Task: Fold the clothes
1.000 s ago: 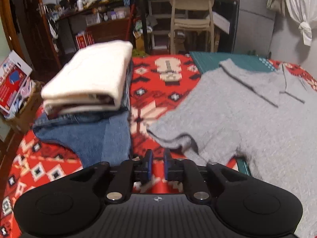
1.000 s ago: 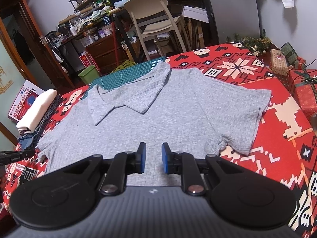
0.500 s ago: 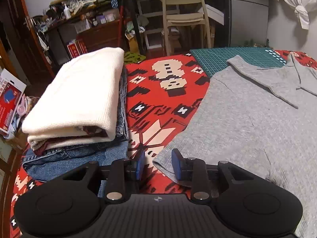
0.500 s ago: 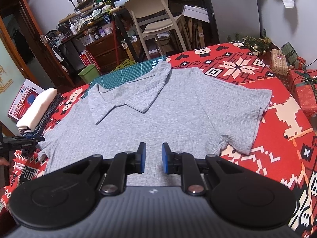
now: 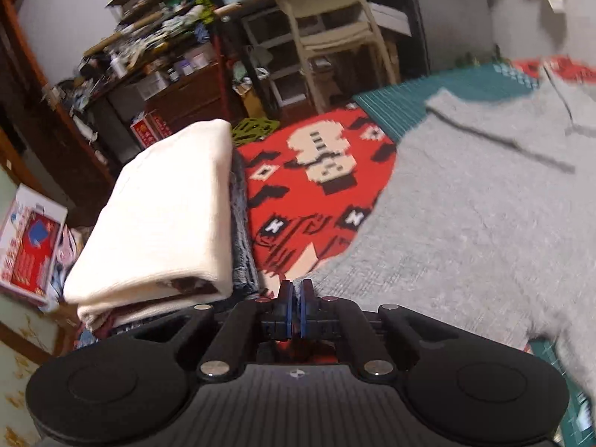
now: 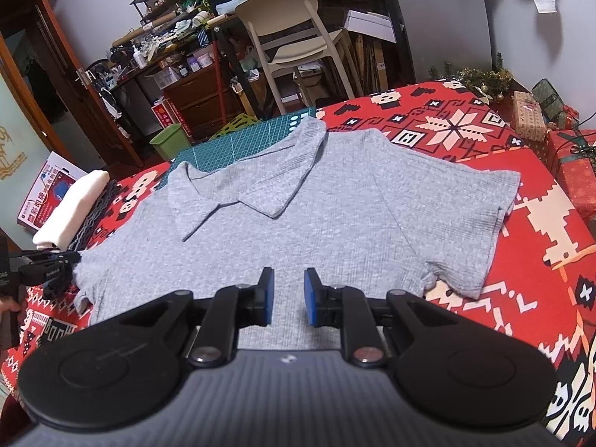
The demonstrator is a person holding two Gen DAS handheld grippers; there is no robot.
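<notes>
A grey shirt (image 6: pixel 298 216) lies flat and spread out in the middle of the frame, on the red patterned worktop (image 6: pixel 540 231). The left hand-held gripper (image 5: pixel 297 307) is pinched tight on the shirt's sleeve edge, low in its view. The right hand-held gripper (image 6: pixel 288 296) hangs released over the shirt's lower part. It looks like a sleeve fold: the pinched sleeve needs lifting across the shirt.

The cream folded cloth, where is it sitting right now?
The cream folded cloth tops a stack of folded clothes at the left of the left wrist view, left of the grey polo shirt. In the right wrist view it lies far left, on the red patterned cover.
</notes>
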